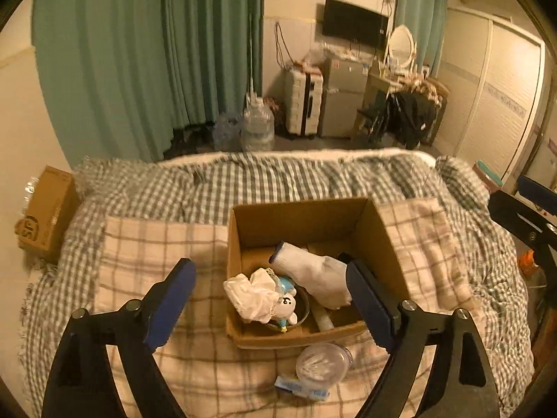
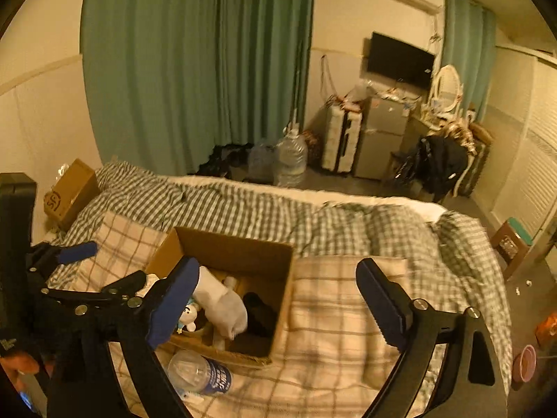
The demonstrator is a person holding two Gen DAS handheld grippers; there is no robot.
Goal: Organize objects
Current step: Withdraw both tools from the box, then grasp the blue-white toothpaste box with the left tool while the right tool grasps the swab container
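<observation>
Left gripper (image 1: 271,299) gapes empty above cardboard box (image 1: 299,219) holding white glove (image 1: 320,275).

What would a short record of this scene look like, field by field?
Setting: bed with checked blanket
Container: open cardboard box
Inside box: white glove, crumpled white cloth, small blue-and-white toy
Outside box: clear tub of cotton swabs, lying in front of the box
Left tool: open, holding nothing
Right tool: open, holding nothing
</observation>
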